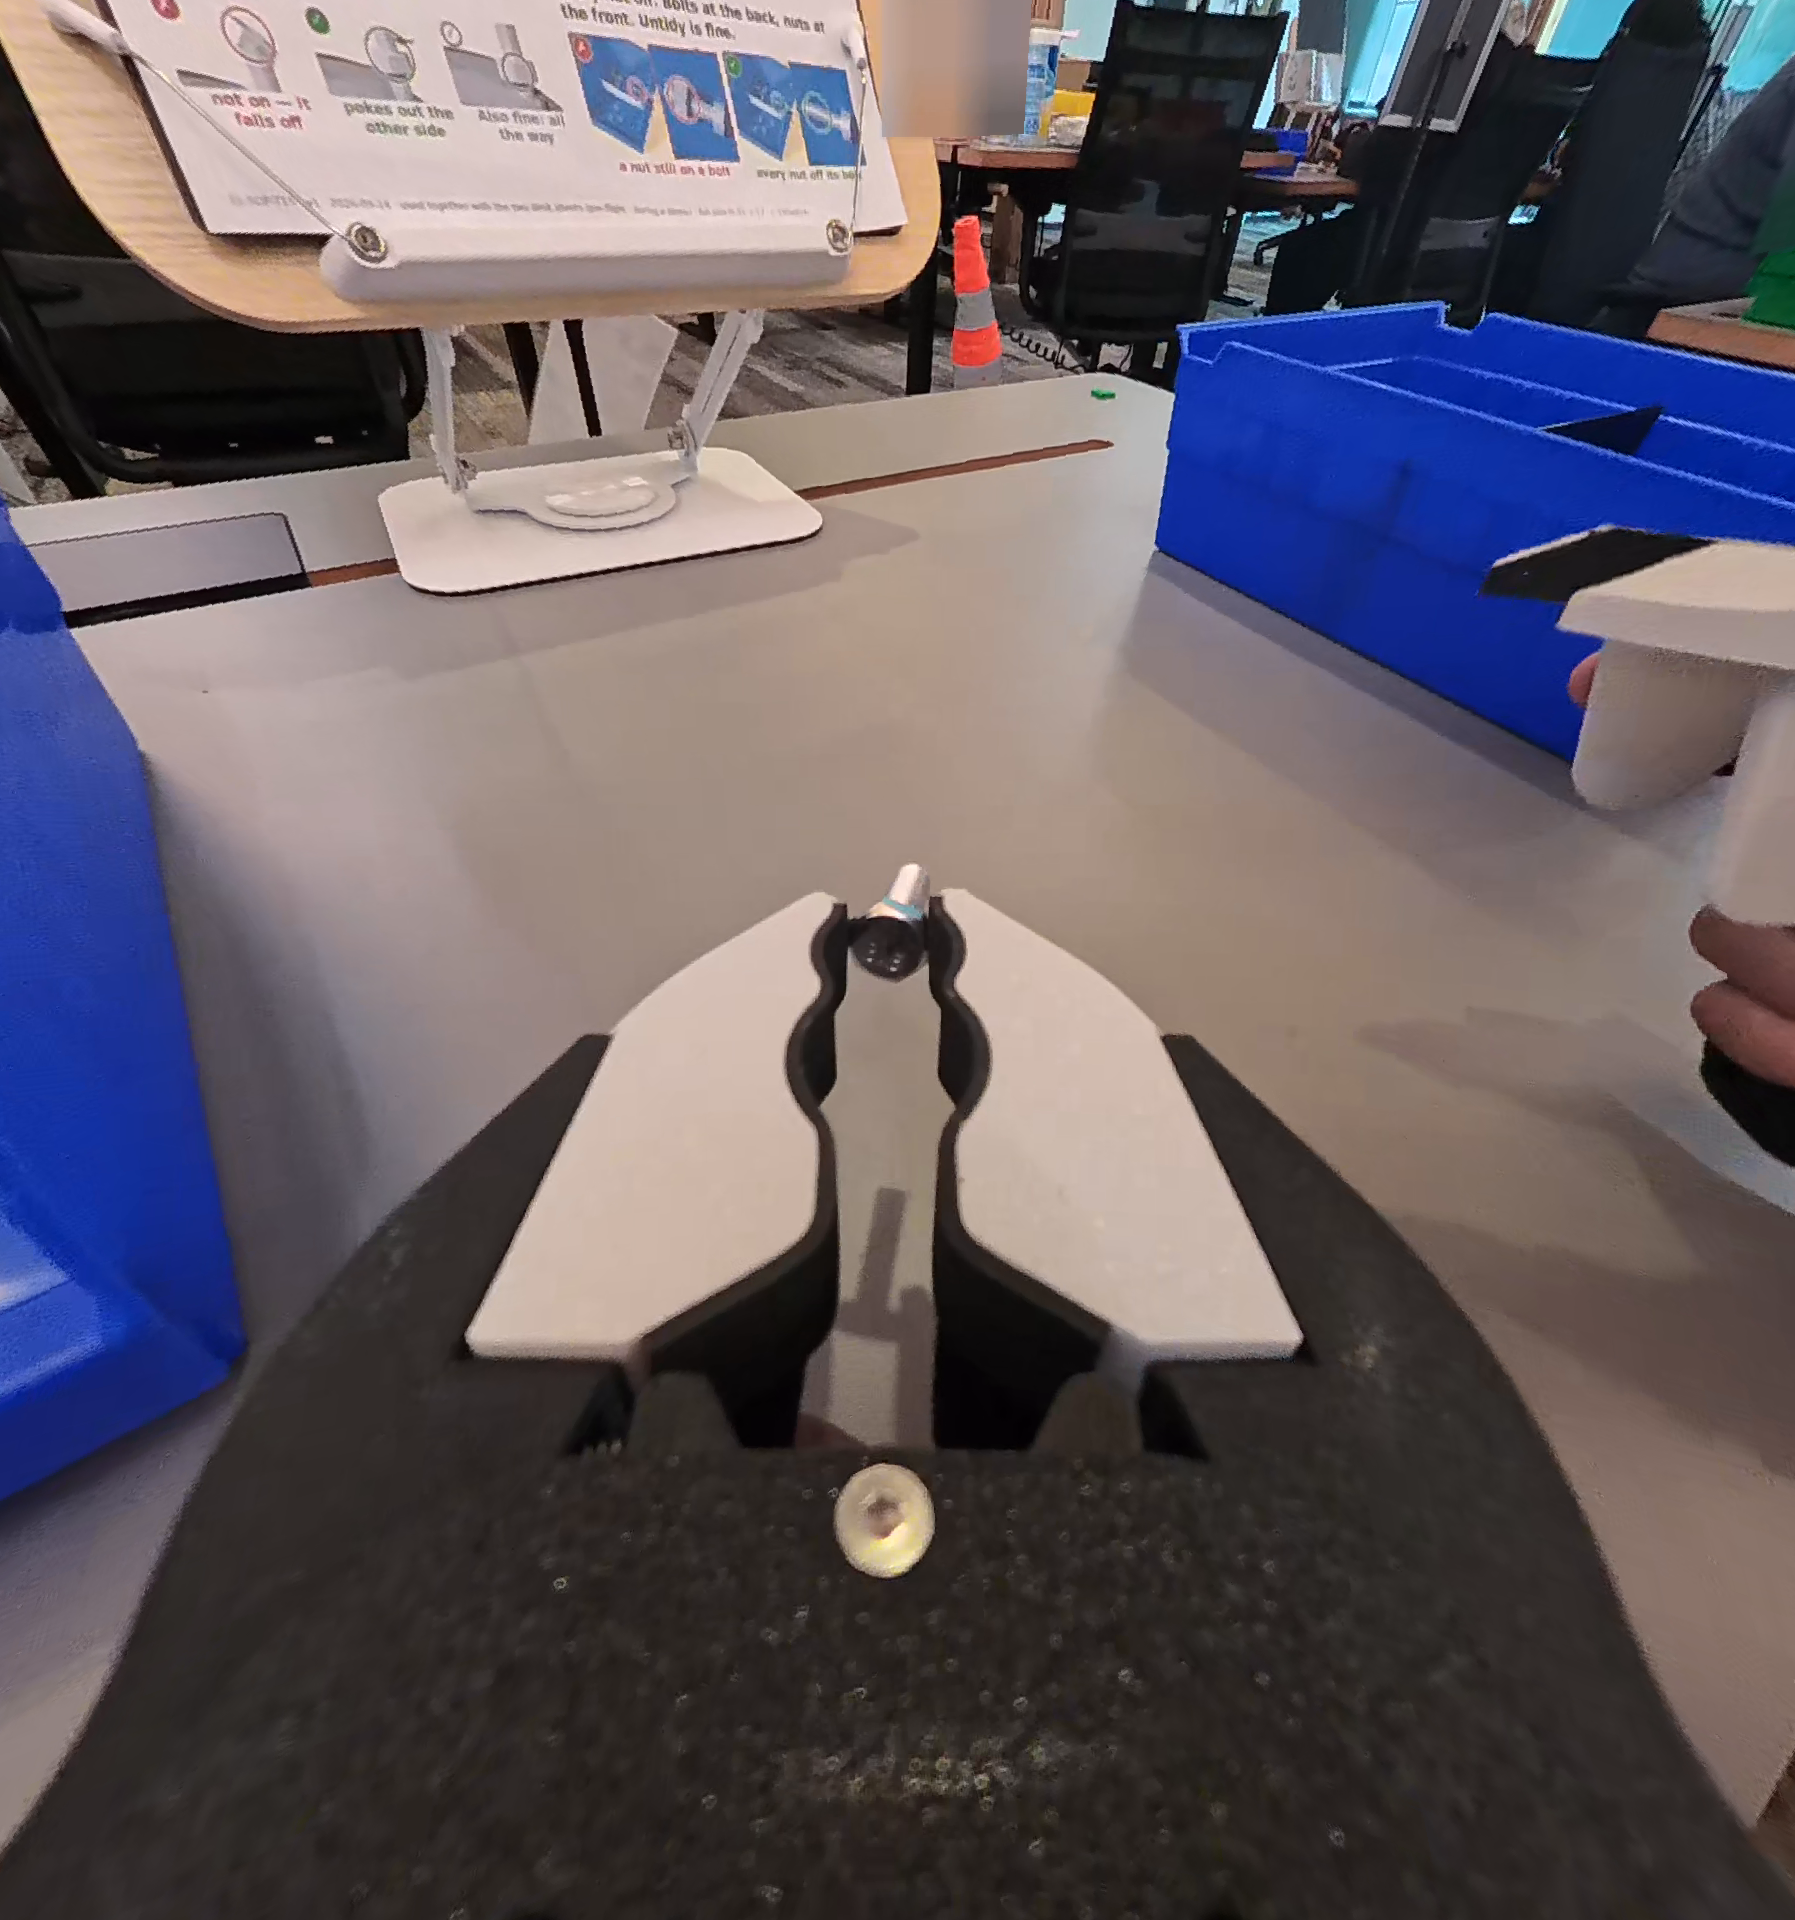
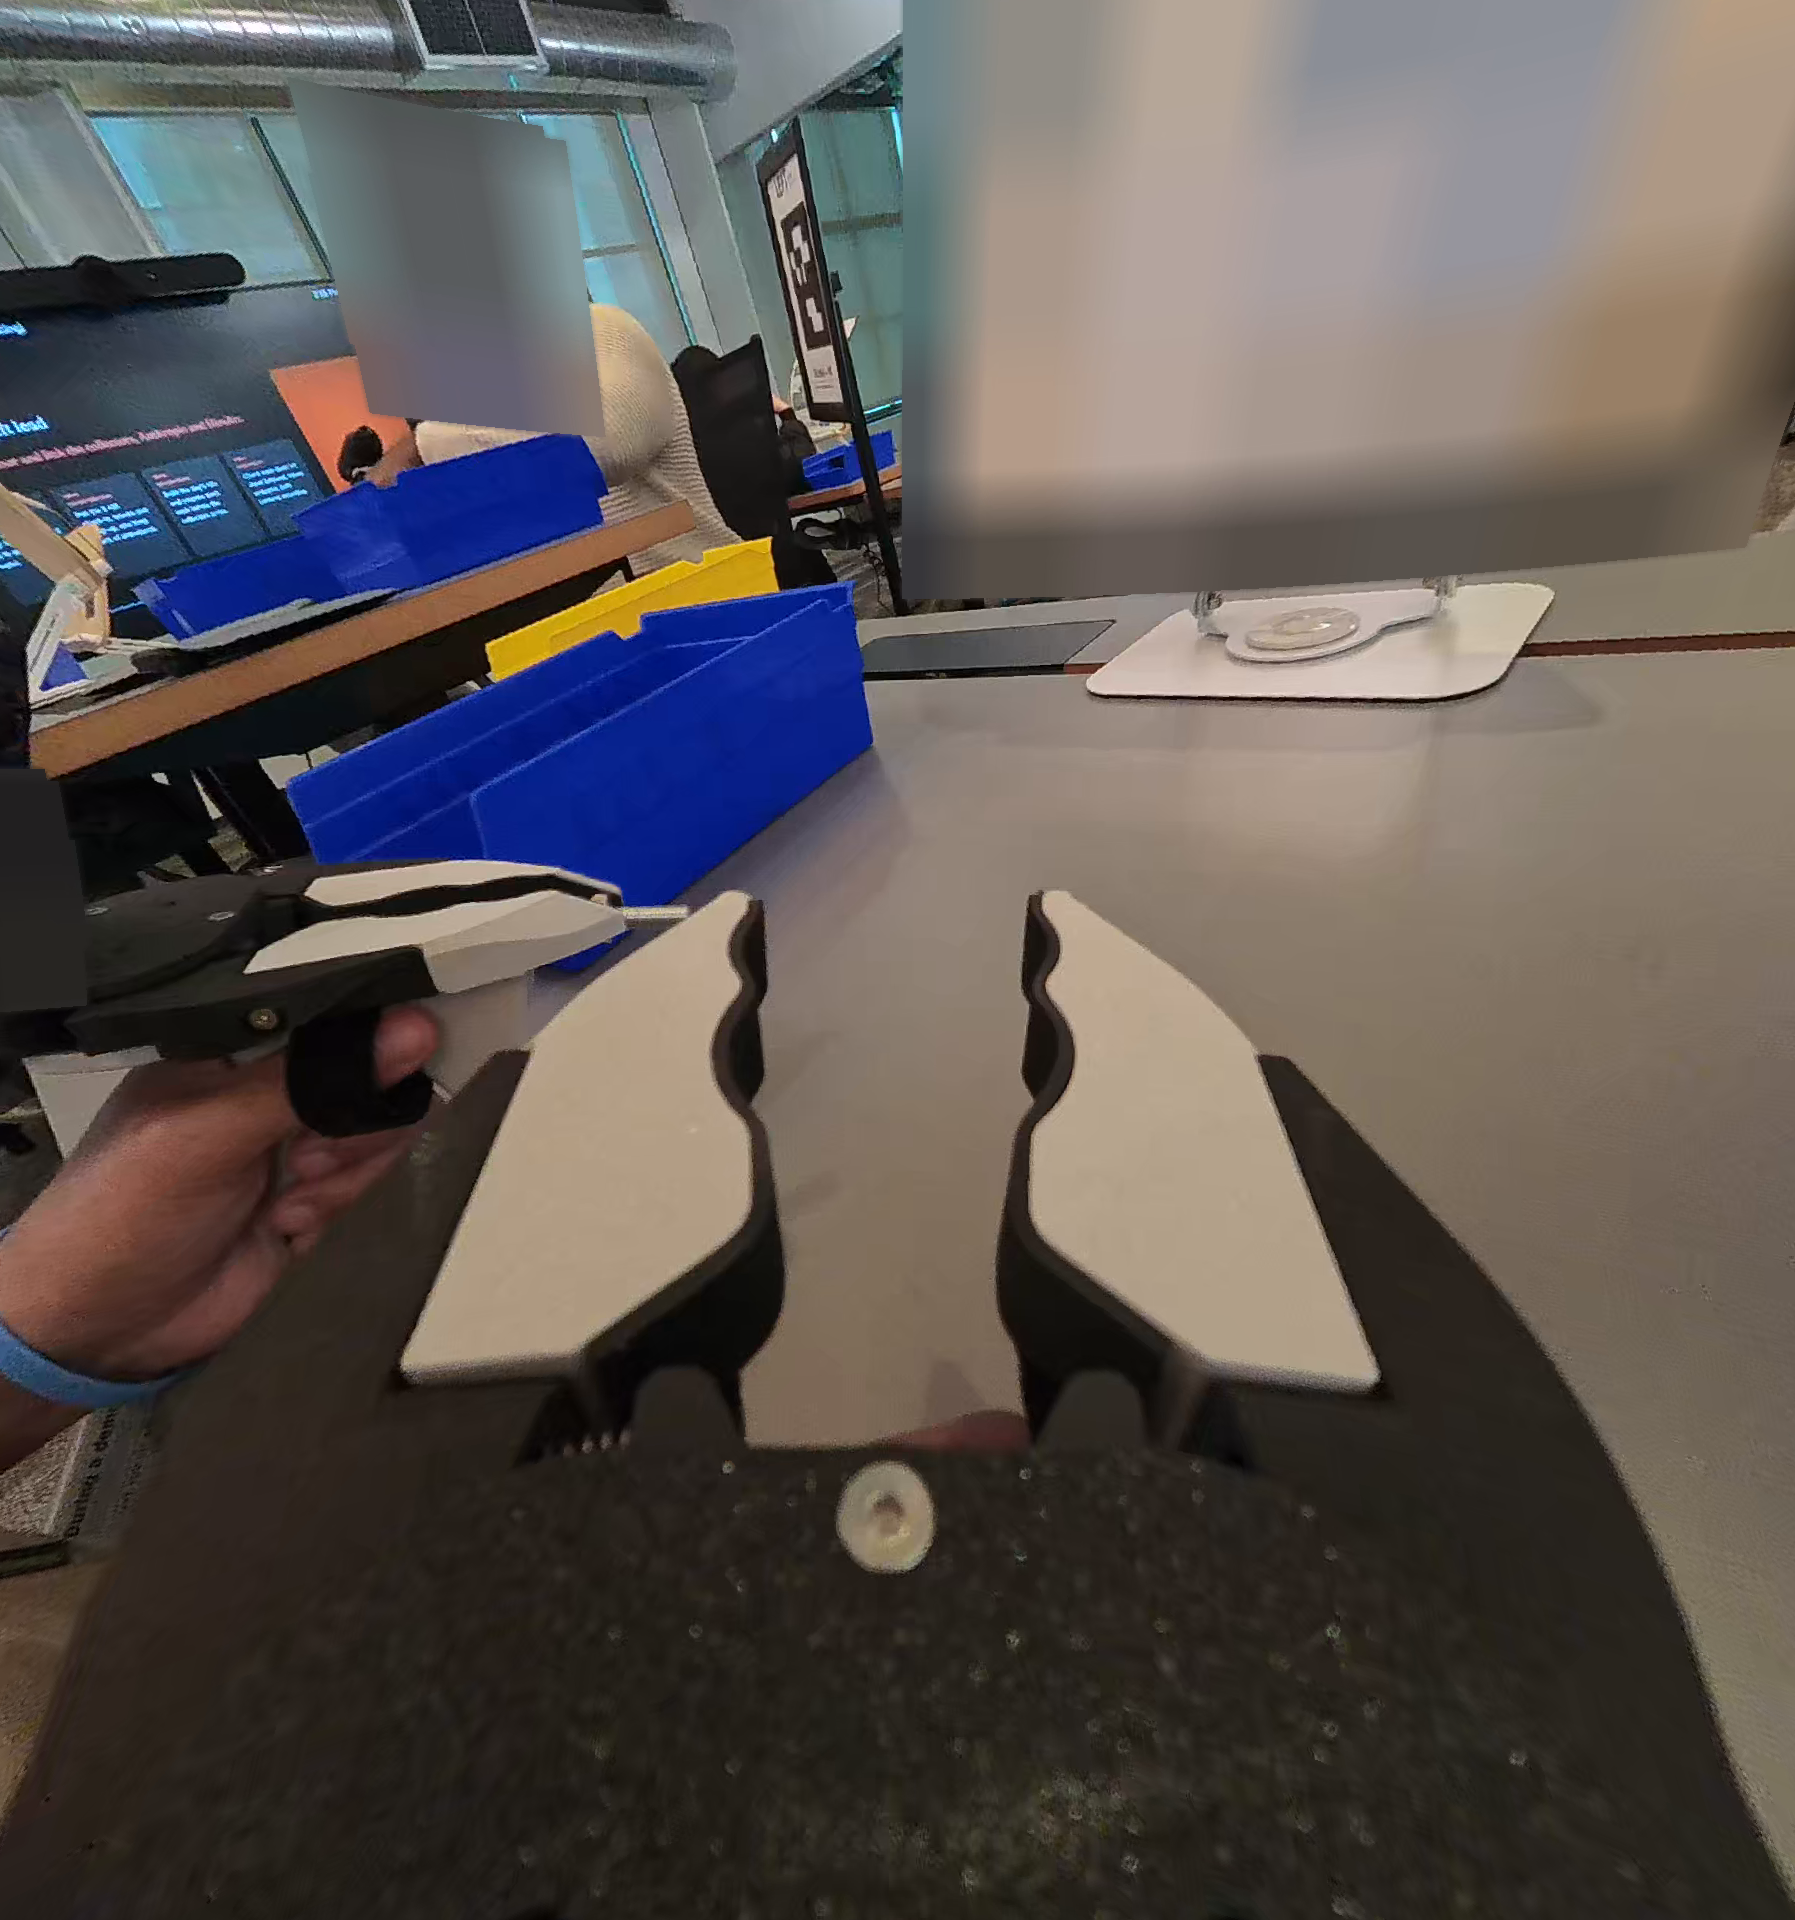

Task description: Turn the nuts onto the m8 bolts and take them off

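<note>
My left gripper (image 1: 888, 925) is shut on a silver bolt (image 1: 898, 904), gripping its dark head while the shank points forward above the grey table (image 1: 664, 748). The same gripper shows at the left of the right wrist view (image 2: 612, 909), with the bolt's shank (image 2: 656, 913) sticking out of its tips. My right gripper (image 2: 893, 935) is open and empty above the table; it also shows at the right edge of the left wrist view (image 1: 1558, 577). No nut shows on the bolt or in either view.
A blue bin (image 1: 1392, 488) stands at the right of the left wrist view and another blue bin (image 1: 31, 987) at its left, seen also in the right wrist view (image 2: 602, 769). A white stand (image 1: 602, 520) holding an instruction sheet (image 1: 519, 114) stands at the table's back.
</note>
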The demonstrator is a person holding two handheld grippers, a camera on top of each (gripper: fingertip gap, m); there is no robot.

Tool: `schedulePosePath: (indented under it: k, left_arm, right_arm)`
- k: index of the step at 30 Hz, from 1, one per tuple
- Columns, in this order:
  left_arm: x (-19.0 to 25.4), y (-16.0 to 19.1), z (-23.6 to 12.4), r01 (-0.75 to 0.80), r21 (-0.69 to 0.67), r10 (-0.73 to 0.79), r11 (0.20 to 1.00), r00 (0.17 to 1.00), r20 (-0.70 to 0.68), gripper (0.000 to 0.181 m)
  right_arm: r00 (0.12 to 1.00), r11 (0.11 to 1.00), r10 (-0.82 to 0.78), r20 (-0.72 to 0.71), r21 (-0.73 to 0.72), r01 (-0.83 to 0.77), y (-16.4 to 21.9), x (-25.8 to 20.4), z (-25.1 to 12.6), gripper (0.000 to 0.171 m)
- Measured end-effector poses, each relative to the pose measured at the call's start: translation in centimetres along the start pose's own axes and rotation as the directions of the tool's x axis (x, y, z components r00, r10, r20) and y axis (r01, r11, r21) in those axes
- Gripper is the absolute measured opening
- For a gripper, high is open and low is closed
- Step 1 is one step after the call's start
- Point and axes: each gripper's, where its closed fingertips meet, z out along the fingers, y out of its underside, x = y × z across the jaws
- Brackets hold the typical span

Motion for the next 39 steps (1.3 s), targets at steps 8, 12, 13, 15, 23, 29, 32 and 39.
schedulePosePath:
  k: [8,12,13,15,23,29,32,39]
  left_arm:
    - [3.4,-1.1,-1.0,-0.128,0.101,0.147,0.987,0.967,-0.207,0.014]
    - [6.6,-2.9,-2.4,-0.222,0.199,0.284,0.955,0.881,-0.378,0.014]
    - [7.2,-3.1,-2.7,-0.265,0.224,0.337,0.938,0.854,-0.397,0.014]
    - [8.3,-3.8,-3.3,-0.324,0.286,0.422,0.902,0.800,-0.426,0.014]
    - [10.1,-4.5,-4.5,-0.325,0.330,0.462,0.886,0.684,-0.565,0.014]
    - [10.6,-4.0,-4.5,-0.333,0.324,0.464,0.886,0.655,-0.596,0.014]
    - [10.3,-3.9,-4.0,-0.333,0.314,0.457,0.889,0.681,-0.572,0.015]
    - [6.3,-4.7,-1.7,-0.214,0.212,0.283,0.954,0.876,-0.391,0.048]
  right_arm:
    - [0.954,0.986,0.119,0.276,-0.148,-0.080,0.7,-3.6,0.2,0.038]
    - [0.836,0.938,0.284,0.470,-0.317,-0.140,0.8,-6.4,0.5,0.035]
    - [0.794,0.926,0.322,0.515,-0.345,-0.151,0.6,-7.1,0.4,0.034]
    - [0.744,0.912,0.354,0.566,-0.386,-0.140,0.5,-8.1,0.2,0.031]
    - [0.692,0.925,0.300,0.657,-0.378,-0.042,0.6,-9.3,-0.6,0.013]
    - [0.679,0.938,0.280,0.679,-0.345,-0.042,0.7,-9.3,-1.1,0.008]
    - [0.696,0.940,0.267,0.666,-0.338,-0.038,0.8,-9.1,-1.0,0.008]
    - [0.824,0.966,0.193,0.533,-0.252,-0.063,-0.5,-5.8,0.0,0.007]
